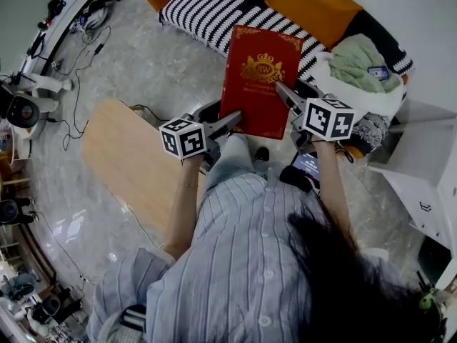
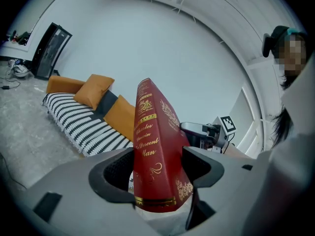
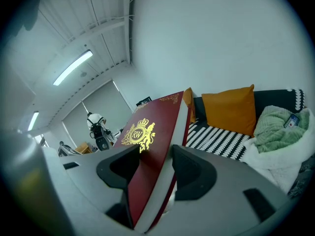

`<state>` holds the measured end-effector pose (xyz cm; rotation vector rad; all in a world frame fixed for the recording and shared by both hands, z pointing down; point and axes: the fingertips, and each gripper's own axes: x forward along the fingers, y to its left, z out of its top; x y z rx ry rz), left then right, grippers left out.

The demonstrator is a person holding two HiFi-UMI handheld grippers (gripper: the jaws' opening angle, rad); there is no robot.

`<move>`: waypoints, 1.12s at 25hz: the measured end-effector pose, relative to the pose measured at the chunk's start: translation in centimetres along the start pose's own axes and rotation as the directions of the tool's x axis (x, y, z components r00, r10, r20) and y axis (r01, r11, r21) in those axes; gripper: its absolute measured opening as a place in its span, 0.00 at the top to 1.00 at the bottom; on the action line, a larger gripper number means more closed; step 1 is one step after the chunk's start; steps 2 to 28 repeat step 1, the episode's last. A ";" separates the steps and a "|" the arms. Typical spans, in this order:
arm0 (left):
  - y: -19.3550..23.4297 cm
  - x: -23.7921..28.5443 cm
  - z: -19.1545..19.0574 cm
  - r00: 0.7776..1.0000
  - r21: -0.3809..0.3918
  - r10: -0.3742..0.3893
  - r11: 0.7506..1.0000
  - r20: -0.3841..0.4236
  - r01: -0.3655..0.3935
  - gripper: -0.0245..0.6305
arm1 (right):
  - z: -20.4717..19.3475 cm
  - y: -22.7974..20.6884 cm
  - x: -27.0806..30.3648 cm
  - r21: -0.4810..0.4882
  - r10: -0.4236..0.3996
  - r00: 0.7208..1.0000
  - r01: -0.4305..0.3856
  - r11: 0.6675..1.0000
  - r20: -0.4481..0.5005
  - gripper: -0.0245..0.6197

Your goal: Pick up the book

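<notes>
A thick red book (image 1: 258, 79) with a gold crest on its cover is held up in the air over the person's lap. My left gripper (image 1: 230, 122) is shut on its spine edge near the bottom; the left gripper view has the red spine (image 2: 150, 146) with gold lettering clamped between both jaws. My right gripper (image 1: 288, 96) is shut on the opposite, page-edge side. The right gripper view shows the cover (image 3: 147, 146) and white page edge squeezed between its jaws. Both grippers hold the book from either side.
A sofa with a black-and-white striped cover (image 1: 214, 13) and orange cushions (image 1: 307, 2) stands ahead. A green and white blanket (image 1: 360, 70) lies at its right end. A low wooden table (image 1: 132, 159) is at the left, a white cabinet (image 1: 428, 170) at the right.
</notes>
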<state>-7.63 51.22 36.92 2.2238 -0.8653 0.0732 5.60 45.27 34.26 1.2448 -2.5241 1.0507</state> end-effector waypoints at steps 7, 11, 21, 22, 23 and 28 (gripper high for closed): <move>0.0 -0.1 -0.1 1.000 -0.002 0.002 1.000 0.000 -0.002 0.47 | -0.1 0.1 0.0 -0.001 0.002 1.000 -0.002 1.000 -0.002 0.62; 0.0 -0.1 -0.1 1.000 -0.002 0.002 1.000 0.000 -0.002 0.47 | -0.1 0.1 0.0 -0.001 0.002 1.000 -0.002 1.000 -0.002 0.62; 0.0 -0.1 -0.1 1.000 -0.002 0.002 1.000 0.000 -0.002 0.47 | -0.1 0.1 0.0 -0.001 0.002 1.000 -0.002 1.000 -0.002 0.62; 0.0 -0.1 -0.1 1.000 -0.002 0.002 1.000 0.000 -0.002 0.47 | -0.1 0.1 0.0 -0.001 0.002 1.000 -0.002 1.000 -0.002 0.62; 0.0 -0.1 -0.1 1.000 -0.002 0.002 1.000 0.000 -0.002 0.47 | -0.1 0.1 0.0 -0.001 0.002 1.000 -0.002 1.000 -0.002 0.62; 0.0 -0.1 -0.1 1.000 -0.002 0.002 1.000 0.000 -0.002 0.47 | -0.1 0.1 0.0 -0.001 0.002 1.000 -0.002 1.000 -0.002 0.62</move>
